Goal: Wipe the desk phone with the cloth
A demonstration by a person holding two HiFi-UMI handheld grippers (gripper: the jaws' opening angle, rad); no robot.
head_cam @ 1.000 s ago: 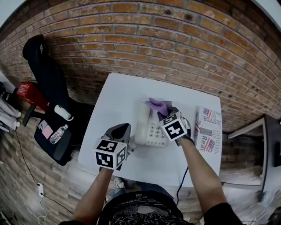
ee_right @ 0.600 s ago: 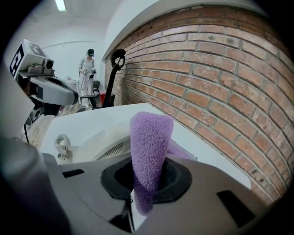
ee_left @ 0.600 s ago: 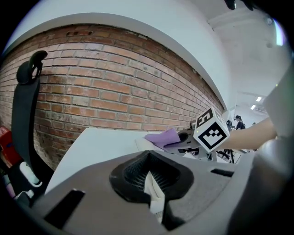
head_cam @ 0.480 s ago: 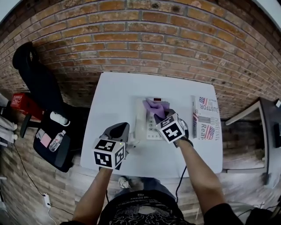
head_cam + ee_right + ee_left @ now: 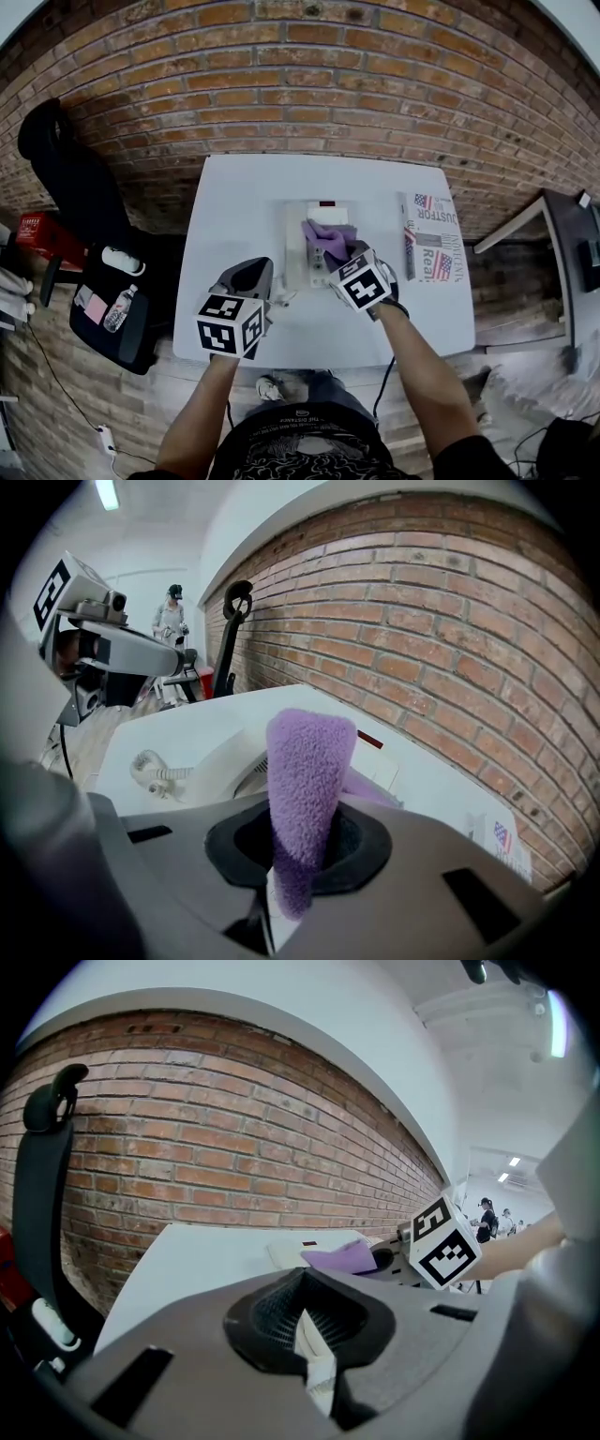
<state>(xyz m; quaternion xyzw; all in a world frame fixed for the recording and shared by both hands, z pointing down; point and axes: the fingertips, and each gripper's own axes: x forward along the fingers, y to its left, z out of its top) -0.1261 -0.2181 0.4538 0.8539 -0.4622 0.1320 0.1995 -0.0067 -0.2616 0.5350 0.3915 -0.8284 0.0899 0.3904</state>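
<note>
Purple fleecy cloth [image 5: 305, 780] sits clamped between the jaws of the right gripper [image 5: 339, 253] and lies over the white desk phone [image 5: 296, 234] at the middle of the white table [image 5: 239, 211]. Right of the phone lies a flag-printed sheet [image 5: 433, 246] reading "JUSTFOR" and "Real"; its smaller print is illegible. The left gripper [image 5: 247, 279], jaws together and empty, hovers near the phone's left. The cloth and right gripper hide most of the keypad.
</note>
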